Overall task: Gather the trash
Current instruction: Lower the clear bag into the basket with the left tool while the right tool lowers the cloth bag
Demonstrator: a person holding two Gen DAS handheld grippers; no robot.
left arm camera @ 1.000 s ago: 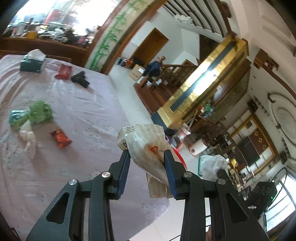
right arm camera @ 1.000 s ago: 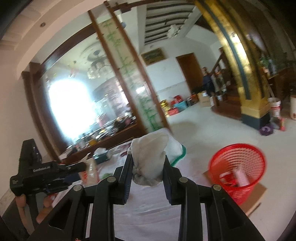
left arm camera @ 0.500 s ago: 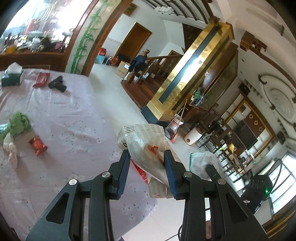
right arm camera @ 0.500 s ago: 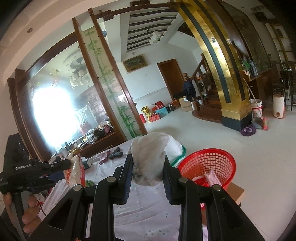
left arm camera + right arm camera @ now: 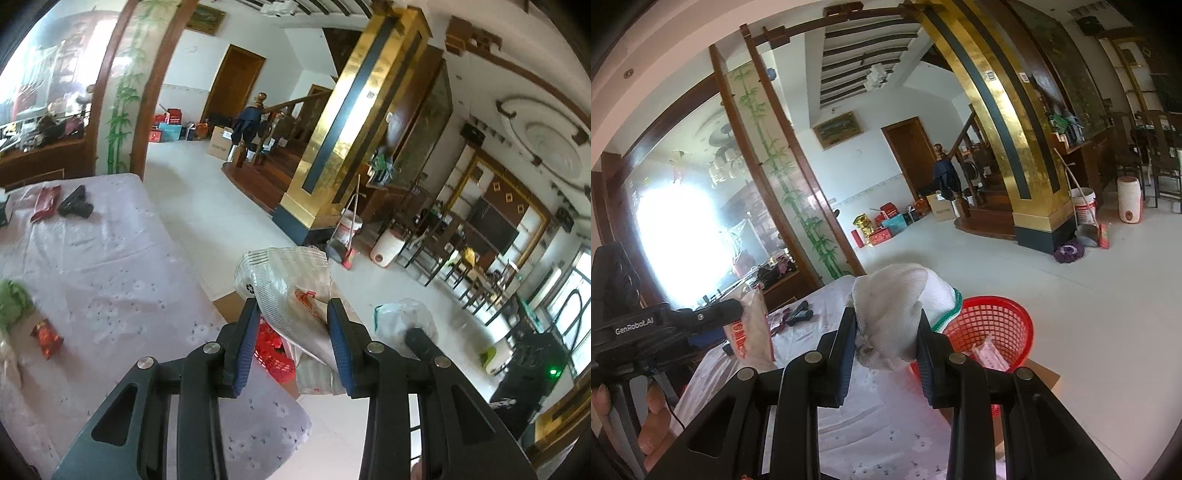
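Grippers: 2, each w/ 1 item; basket (image 5: 988,325): 1.

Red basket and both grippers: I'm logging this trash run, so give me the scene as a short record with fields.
left gripper: shut on the plastic wrapper, white and ribbed with red print
right gripper: shut on the white cloth, which has a green-trimmed edge
red basket: on the floor beside the table, some trash already inside
table: covered with a pale cloth; red snack packet lying on it
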